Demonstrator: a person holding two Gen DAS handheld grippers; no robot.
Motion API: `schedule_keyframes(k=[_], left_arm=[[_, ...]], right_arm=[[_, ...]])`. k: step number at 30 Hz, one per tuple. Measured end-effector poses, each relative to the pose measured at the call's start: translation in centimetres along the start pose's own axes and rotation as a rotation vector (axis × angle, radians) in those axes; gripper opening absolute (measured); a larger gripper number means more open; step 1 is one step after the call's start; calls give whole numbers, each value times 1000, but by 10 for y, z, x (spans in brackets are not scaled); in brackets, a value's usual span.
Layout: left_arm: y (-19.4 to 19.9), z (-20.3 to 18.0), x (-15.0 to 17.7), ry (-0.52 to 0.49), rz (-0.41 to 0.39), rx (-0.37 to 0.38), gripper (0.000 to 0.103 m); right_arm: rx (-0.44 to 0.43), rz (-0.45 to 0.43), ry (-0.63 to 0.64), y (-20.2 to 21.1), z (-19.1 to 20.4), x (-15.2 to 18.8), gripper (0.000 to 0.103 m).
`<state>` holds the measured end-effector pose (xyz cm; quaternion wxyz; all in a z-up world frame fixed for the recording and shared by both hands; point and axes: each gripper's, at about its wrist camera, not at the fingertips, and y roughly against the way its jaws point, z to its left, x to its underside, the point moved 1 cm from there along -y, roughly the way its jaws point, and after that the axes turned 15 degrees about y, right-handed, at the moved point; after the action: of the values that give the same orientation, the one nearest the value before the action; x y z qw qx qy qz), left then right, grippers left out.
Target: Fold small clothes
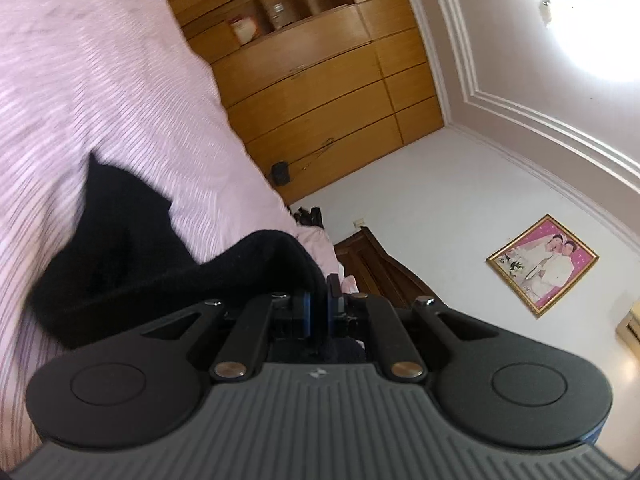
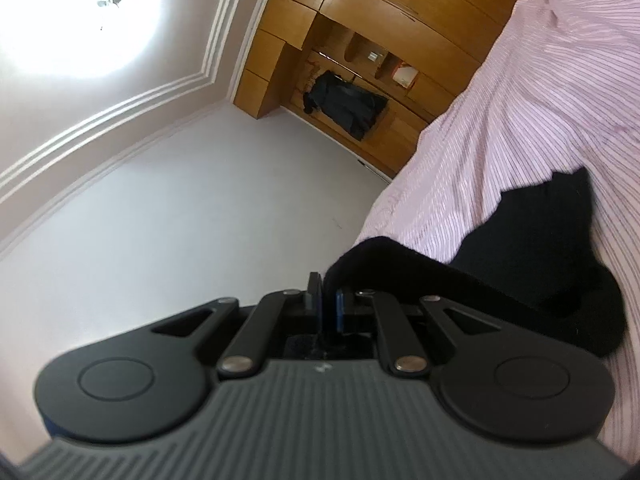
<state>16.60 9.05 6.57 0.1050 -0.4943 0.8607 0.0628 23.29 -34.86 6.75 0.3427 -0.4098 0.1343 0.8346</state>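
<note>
The small black knit garment (image 1: 120,264) hangs at lower left of the left view, draping onto the pink striped bed sheet (image 1: 100,80). The left gripper (image 1: 319,300) and right gripper (image 2: 329,300) each pinch an edge, fingers pressed together. Keeping both corners level and taut should lay the fold cleanly.

Open air ahead of both grippers, toward the white wall (image 2: 192,216) and ceiling (image 1: 520,60). Bounded on one side by the pink striped bed (image 1: 100,100), with black garment (image 1: 120,248) draped across it. Farther off, blocked by wooden wardrobe (image 1: 320,80).
</note>
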Motion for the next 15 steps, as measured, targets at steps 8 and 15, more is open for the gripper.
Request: schedule_keyframes(k=[8, 15], left_arm=[[-84, 21, -47, -46, 6, -9, 8], [-133, 81, -70, -5, 4, -87, 8]], right_arm=[[10, -32, 50, -54, -50, -32, 9], [98, 73, 43, -89, -100, -16, 9]])
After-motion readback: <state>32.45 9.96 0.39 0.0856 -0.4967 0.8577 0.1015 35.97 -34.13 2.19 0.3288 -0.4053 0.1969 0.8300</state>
